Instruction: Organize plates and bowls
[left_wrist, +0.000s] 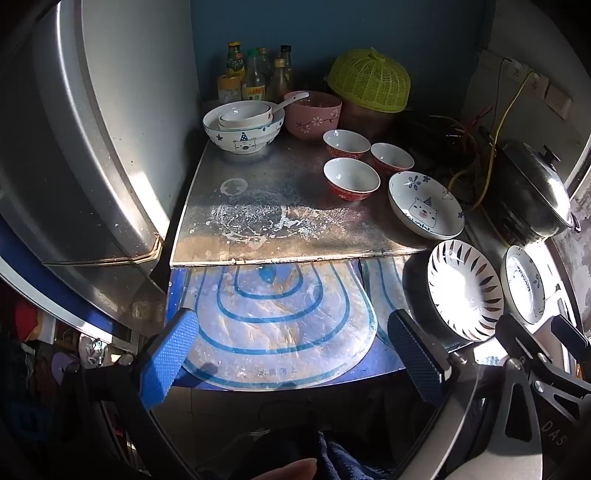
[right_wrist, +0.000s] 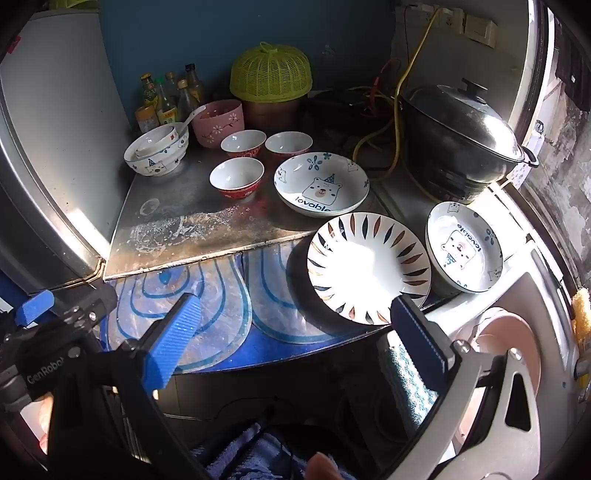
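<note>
Right wrist shows both grippers' fingers spread over a stained steel counter against a blue wall.

Hard sunlight from the right. The leaf-pattern plate is blown out white at its centre; glare on the pot lid too. Left side and foreground dim. Strong fisheye bending and dark vignette at edges. Focus sharp mid-frame.
</note>
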